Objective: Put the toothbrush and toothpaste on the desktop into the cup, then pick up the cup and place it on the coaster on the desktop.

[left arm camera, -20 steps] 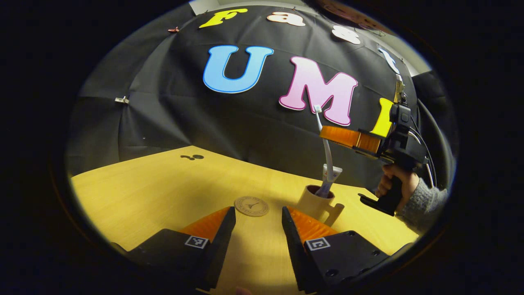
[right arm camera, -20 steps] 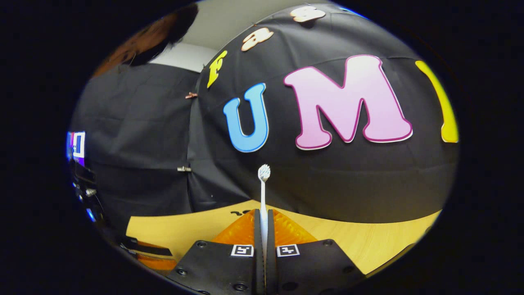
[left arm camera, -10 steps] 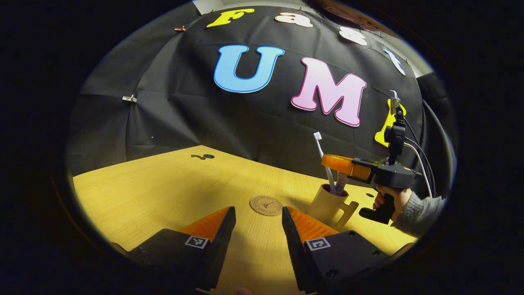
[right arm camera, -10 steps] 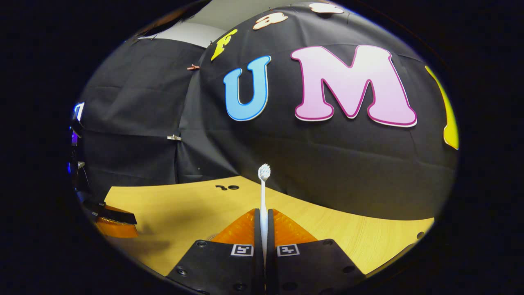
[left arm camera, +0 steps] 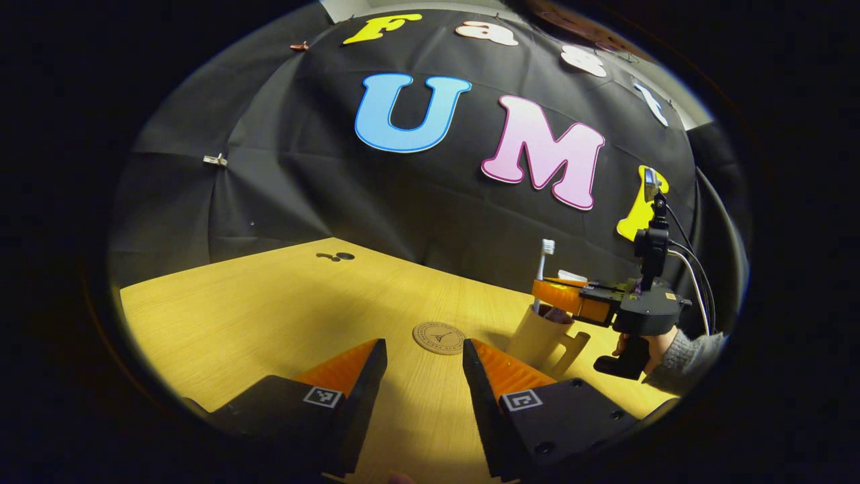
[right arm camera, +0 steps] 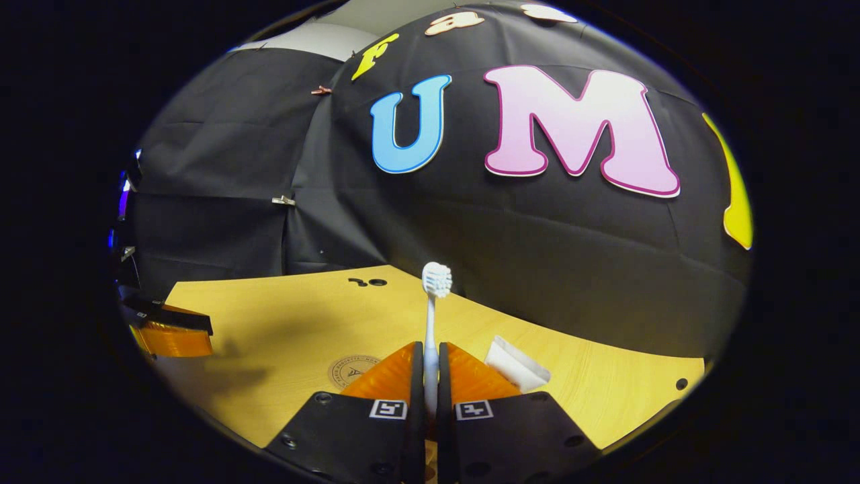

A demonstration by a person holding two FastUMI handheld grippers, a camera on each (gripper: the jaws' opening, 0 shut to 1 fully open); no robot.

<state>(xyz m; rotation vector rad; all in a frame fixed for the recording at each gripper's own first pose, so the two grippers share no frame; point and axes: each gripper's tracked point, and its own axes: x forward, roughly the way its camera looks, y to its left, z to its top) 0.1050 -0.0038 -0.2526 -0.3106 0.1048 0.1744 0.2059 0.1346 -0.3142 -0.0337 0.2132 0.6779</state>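
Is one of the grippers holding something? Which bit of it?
Yes. The right gripper pinches the toothbrush by its handle, below the bristle head, with its lower end in the cup. The left gripper is open and holds nothing.

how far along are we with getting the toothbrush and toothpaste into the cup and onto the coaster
Done: the toothpaste sits in the cup. In hand: the right claw is shut on the toothbrush, its lower end at the cup's mouth, not released. Left: let go, then move the cup onto the coaster beside it. The left claw is open.
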